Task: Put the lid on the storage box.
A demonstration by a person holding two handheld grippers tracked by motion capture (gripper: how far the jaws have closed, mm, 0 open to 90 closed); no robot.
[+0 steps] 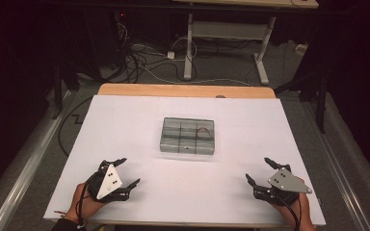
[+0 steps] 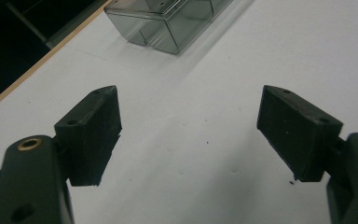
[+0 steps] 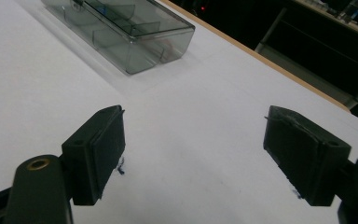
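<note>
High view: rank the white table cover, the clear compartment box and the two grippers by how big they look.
1. White table cover
2. Clear compartment box
3. Left gripper and right gripper: they look alike, so no ranking.

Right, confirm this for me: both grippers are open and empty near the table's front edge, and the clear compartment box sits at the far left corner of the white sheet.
The box's place is wrong. The high view shows the clear compartment box near the middle of the white sheet, between and beyond the two grippers. The rest holds: the left gripper and the right gripper are open and empty near the front edge.
</note>
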